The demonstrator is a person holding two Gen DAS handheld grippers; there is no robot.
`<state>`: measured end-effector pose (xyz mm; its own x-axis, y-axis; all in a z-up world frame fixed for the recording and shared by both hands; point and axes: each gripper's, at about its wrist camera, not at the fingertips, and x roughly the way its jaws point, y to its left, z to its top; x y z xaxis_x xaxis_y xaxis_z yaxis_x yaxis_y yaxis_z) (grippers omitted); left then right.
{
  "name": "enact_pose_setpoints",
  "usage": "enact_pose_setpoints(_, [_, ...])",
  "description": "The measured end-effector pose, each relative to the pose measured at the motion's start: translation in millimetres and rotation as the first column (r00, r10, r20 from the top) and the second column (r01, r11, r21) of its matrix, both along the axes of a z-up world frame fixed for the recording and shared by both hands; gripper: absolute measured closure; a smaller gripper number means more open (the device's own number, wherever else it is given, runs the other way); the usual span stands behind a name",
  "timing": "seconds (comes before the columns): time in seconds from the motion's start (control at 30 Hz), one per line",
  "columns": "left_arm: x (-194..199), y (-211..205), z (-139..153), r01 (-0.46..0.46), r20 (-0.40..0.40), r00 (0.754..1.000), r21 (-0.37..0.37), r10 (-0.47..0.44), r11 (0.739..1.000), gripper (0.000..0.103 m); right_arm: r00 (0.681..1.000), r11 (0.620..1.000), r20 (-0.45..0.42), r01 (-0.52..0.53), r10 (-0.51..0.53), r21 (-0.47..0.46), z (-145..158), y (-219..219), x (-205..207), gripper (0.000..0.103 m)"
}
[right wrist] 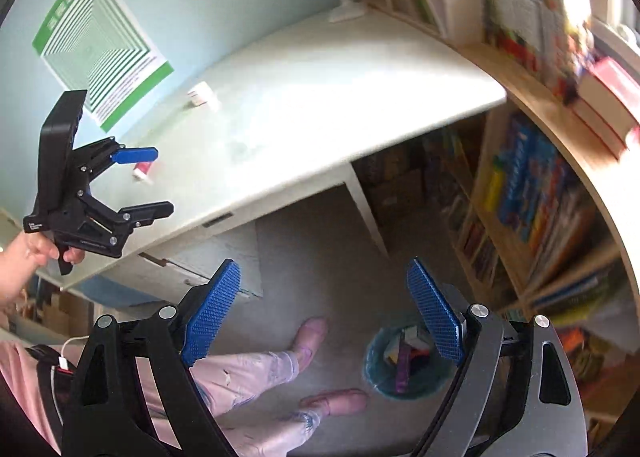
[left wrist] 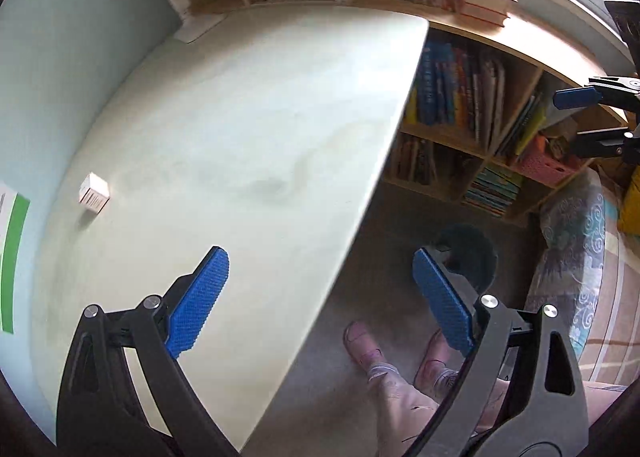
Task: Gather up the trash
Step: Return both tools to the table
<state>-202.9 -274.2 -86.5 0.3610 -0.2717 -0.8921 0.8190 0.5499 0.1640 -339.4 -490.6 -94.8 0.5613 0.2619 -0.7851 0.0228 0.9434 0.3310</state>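
Note:
A small white box [left wrist: 93, 193] lies on the pale table [left wrist: 240, 137] near the wall; it also shows in the right wrist view [right wrist: 202, 94]. A small red-and-white piece of trash [right wrist: 143, 169] lies on the table just beyond the left gripper. My left gripper [left wrist: 320, 297] is open and empty above the table's edge; it also shows in the right wrist view [right wrist: 156, 183]. My right gripper [right wrist: 324, 317] is open and empty above the floor, over a blue trash bin [right wrist: 404, 365] with several items inside. The bin [left wrist: 468, 253] is dark in the left wrist view.
Bookshelves [left wrist: 472, 105] full of books stand to the right of the table. The person's legs and pink shoes [right wrist: 312, 337] are on the grey floor beside the bin. A green striped poster [right wrist: 100, 45] hangs on the blue wall. A patterned cushion [left wrist: 572, 265] lies at right.

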Motion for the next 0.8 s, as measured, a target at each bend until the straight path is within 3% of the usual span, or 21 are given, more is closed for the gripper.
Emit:
enact_pose_setpoints(0.33, [46.7, 82.6, 16.4, -0.244, 0.026, 0.969, -0.049, 0.246, 0.968, 0.009, 0.982, 0.982, 0.034, -0.187, 0.188, -0.042, 24.4, 55.4, 83.4, 0.016])
enact_pose_setpoints(0.8, [90.1, 167.9, 25.9, -0.448, -0.003, 0.893, -0.108, 0.450, 0.888, 0.007, 0.945, 0.944, 0.043, -0.321, 0.325, -0.076, 40.6, 118.4, 157.4, 0.015])
